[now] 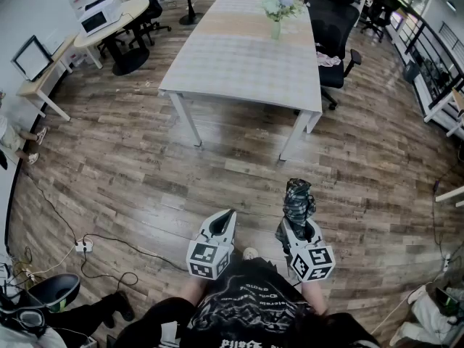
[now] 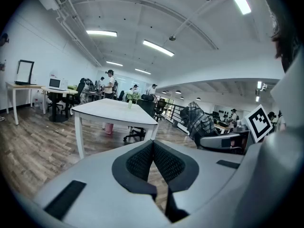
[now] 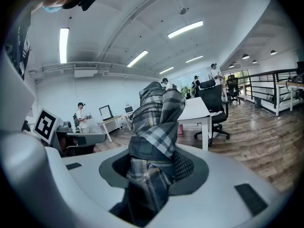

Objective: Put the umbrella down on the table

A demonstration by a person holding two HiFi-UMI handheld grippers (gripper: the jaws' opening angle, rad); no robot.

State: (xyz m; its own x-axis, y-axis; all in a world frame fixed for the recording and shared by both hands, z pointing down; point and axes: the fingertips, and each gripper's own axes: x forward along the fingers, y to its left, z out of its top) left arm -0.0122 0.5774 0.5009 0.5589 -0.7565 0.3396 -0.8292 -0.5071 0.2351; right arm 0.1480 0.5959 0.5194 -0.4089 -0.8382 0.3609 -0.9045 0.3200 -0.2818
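The umbrella (image 1: 299, 198), folded and plaid, sits clamped in the jaws of our right gripper (image 1: 298, 229) above the wooden floor (image 1: 130, 172), well apart from the white table (image 1: 239, 71). Our left gripper (image 1: 222, 222) hangs just beside, jaws pressed together on nothing.

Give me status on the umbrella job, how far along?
Done: the right gripper is shut on the folded plaid umbrella. In hand: carrying it; the person stands on the floor, short of the white table. Left: reach the table, lay the umbrella on its bare top, release. The left gripper is shut and empty.
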